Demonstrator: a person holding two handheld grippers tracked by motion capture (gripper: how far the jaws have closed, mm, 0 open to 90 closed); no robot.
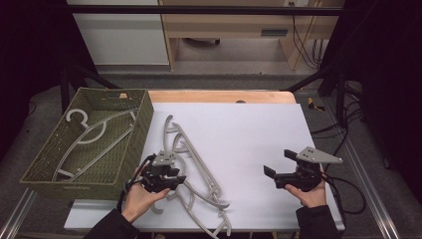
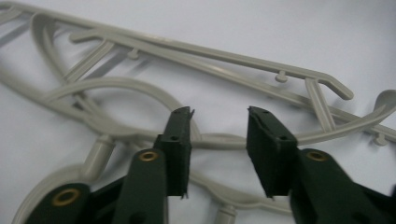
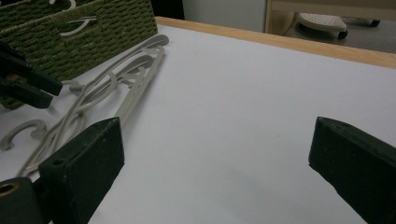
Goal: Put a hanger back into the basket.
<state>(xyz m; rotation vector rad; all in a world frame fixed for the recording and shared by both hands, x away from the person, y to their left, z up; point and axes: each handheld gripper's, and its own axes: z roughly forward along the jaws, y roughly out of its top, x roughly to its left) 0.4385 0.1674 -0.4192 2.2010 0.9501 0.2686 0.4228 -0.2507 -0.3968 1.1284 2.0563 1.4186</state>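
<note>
Several pale grey plastic hangers (image 1: 199, 164) lie tangled on the white table top, just right of a green woven basket (image 1: 142, 127). One more grey hanger (image 1: 84, 132) lies inside the basket. My left gripper (image 1: 180, 178) hovers low over the pile's near end; in the left gripper view its jaws (image 2: 219, 116) stand apart, with hanger bars (image 2: 219, 60) beneath and beyond them and nothing pinched. My right gripper (image 1: 277, 163) is held over bare table at the right, jaws wide (image 3: 219, 135) and empty. The right gripper view also shows the hangers (image 3: 135, 79) and the basket (image 3: 93, 28).
A wooden table edge (image 1: 219, 95) runs along the back of the white sheet (image 1: 249, 134). Cables (image 1: 348, 194) trail off the right gripper near the table's right edge. Beyond the table stand desk legs and a dark frame.
</note>
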